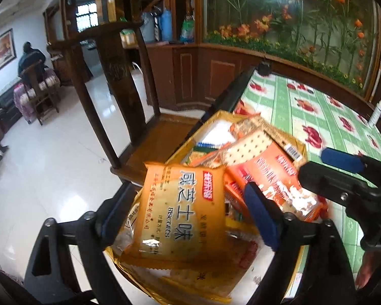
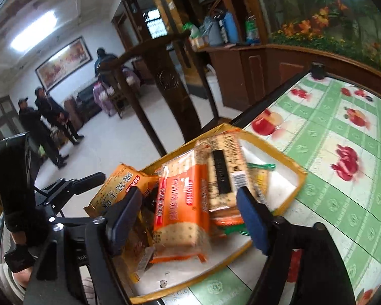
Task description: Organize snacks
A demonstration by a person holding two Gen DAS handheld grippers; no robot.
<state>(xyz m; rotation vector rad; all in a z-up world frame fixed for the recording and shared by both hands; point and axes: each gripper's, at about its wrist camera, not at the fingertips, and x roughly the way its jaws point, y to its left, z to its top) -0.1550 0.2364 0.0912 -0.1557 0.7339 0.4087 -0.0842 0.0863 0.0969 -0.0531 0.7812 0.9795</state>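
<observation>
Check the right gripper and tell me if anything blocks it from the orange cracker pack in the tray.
Nothing visible does. The right gripper stands open right over the orange cracker pack, which lies on top of the pile in the yellow-rimmed tray. The yellow biscuit pack lies off to its side.

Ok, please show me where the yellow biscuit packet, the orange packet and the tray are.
yellow biscuit packet [image 1: 183, 211], left wrist view, middle of its printed front
orange packet [image 2: 183, 200], right wrist view, its orange front
tray [image 2: 298, 178], right wrist view, yellow rim
</observation>
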